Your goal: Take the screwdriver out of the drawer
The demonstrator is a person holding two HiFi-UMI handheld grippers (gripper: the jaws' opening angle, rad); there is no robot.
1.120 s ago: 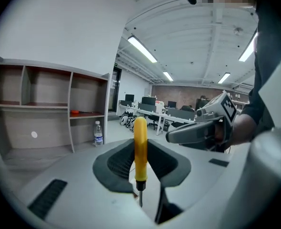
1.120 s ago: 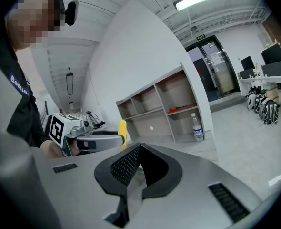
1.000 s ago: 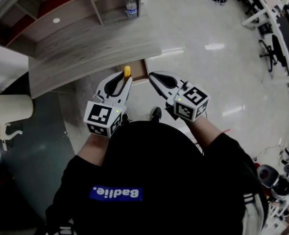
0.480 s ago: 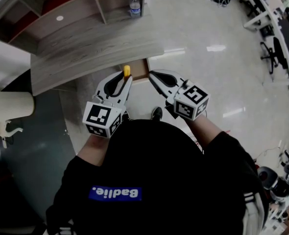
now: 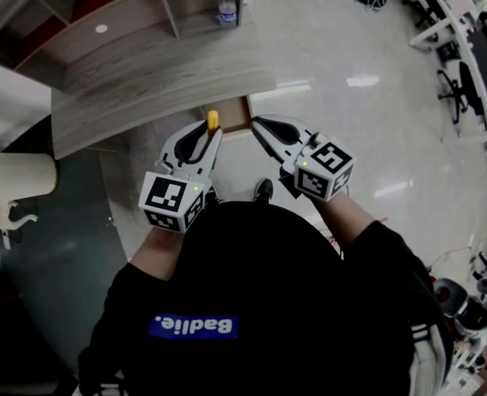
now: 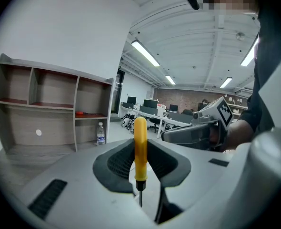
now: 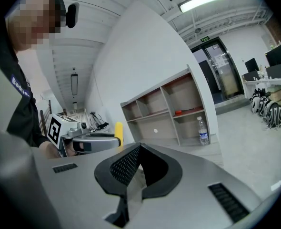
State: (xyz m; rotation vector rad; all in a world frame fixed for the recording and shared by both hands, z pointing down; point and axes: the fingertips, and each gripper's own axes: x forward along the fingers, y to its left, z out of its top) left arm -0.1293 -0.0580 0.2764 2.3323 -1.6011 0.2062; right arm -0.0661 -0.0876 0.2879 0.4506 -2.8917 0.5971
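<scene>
My left gripper is shut on the yellow-handled screwdriver, whose handle pokes out past the fingertips. In the left gripper view the screwdriver stands upright between the dark pads, handle up and metal shaft down. The right gripper hovers close beside it on the right, shut with nothing in it; its pads meet at the tip. Both grippers hang over the open wooden drawer under the grey desk. The drawer's inside is mostly hidden.
A wall shelf stands behind the desk with a water bottle on the floor by it. The person's shoe is below the grippers. A white fixture stands at the left, office chairs at the far right.
</scene>
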